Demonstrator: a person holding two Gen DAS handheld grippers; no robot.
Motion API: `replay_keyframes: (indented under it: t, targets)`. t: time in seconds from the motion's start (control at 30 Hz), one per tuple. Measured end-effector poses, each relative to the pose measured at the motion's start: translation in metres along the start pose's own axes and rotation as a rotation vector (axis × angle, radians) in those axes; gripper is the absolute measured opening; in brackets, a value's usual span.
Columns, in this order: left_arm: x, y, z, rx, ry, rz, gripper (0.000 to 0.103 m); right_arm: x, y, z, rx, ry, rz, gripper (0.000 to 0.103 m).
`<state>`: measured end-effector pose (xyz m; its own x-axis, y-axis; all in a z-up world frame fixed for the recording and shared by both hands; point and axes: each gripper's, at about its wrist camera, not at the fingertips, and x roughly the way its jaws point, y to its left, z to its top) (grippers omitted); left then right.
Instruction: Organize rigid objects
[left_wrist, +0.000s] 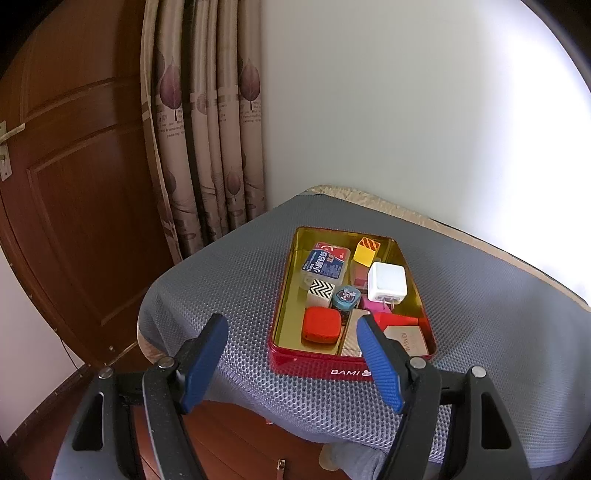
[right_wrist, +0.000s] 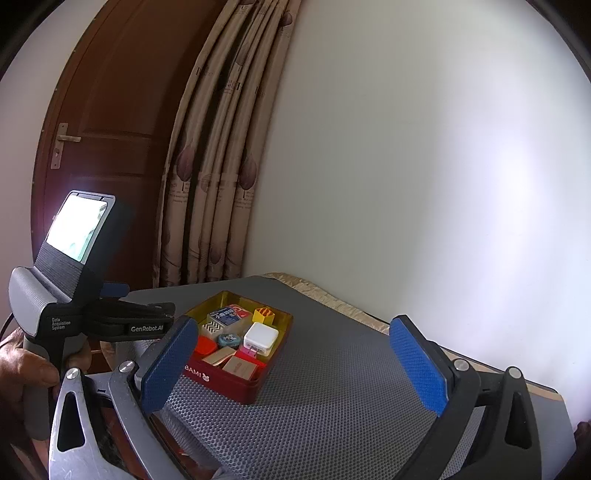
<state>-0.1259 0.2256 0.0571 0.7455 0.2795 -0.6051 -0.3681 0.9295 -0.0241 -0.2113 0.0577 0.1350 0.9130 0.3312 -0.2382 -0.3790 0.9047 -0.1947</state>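
Right now both claws stand released and hold nothing, each hovering at the near edge of the bench (left_wrist: 480, 314), which is covered by a grey mesh mat. In the left wrist view, the left claw (left_wrist: 291, 365) sits low in the frame, and the red tin (left_wrist: 314, 363) lies just ahead of it and slightly right of centre, its right blue pad overlapping the tin's near wall. The tin's long axis runs away from this claw, toward the upper middle of the frame. In the right wrist view the right claw (right_wrist: 295, 365) is spread wide, with the same tin up and left of centre, closer to its left pad. Judging from this, the left hand is the nearer one to the tin. One tin is present, and every small object visible sits inside it. I count roughly ten pieces: one white charger (left_wrist: 387, 285), one yellow block (left_wrist: 365, 252), one red rounded case (left_wrist: 320, 325), one round teal item (left_wrist: 345, 297), one zigzag-patterned block (left_wrist: 320, 291), one blue-printed clear box (left_wrist: 325, 263), plus some flat tan, red and pink pieces partly hidden beneath.
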Motion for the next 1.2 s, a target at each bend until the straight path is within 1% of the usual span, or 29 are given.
replay_keyframes:
  t: [0.8, 1.2]
  targets:
    - [0.003, -0.001, 0.0, 0.0, 0.01, 0.005, 0.074, -0.002, 0.0, -0.006, 0.0, 0.005, 0.01, 0.102]
    - [0.006, -0.003, -0.002, 0.01, 0.028, 0.009, 0.074, -0.001, -0.001, -0.011, -0.01, 0.025, 0.035, 0.102]
